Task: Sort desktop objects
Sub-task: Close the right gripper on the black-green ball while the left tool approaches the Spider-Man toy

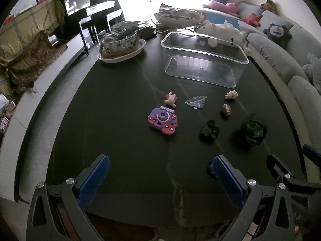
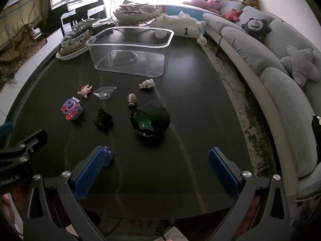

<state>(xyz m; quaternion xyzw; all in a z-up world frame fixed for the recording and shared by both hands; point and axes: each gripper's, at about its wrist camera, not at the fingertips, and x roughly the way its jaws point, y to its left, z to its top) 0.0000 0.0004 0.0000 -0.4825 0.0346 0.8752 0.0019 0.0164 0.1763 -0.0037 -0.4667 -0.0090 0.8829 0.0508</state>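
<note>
On the dark table lie a purple toy camera [image 1: 163,121] [image 2: 71,109], a pink figurine [image 1: 171,99] [image 2: 85,91], a clear leaf-shaped piece [image 1: 196,101] [image 2: 104,92], a cream figurine [image 1: 231,95] [image 2: 147,84], a small football [image 1: 227,109] [image 2: 132,99], a dark lumpy toy [image 1: 209,131] [image 2: 103,118] and a green toy in a dark shell [image 1: 253,129] [image 2: 149,121]. A small purple toy [image 2: 107,154] lies by the right gripper's left finger. The clear bin [image 1: 204,60] [image 2: 130,46] stands empty behind them. My left gripper [image 1: 160,180] and right gripper [image 2: 156,172] hover open near the front edge, holding nothing.
A floral basket on a white plate [image 1: 121,47] [image 2: 73,44] stands at the back left. A white plush [image 1: 222,31] [image 2: 180,25] and a bowl on a stand [image 1: 177,17] [image 2: 137,13] sit behind the bin. A grey sofa [image 2: 260,60] runs along the right.
</note>
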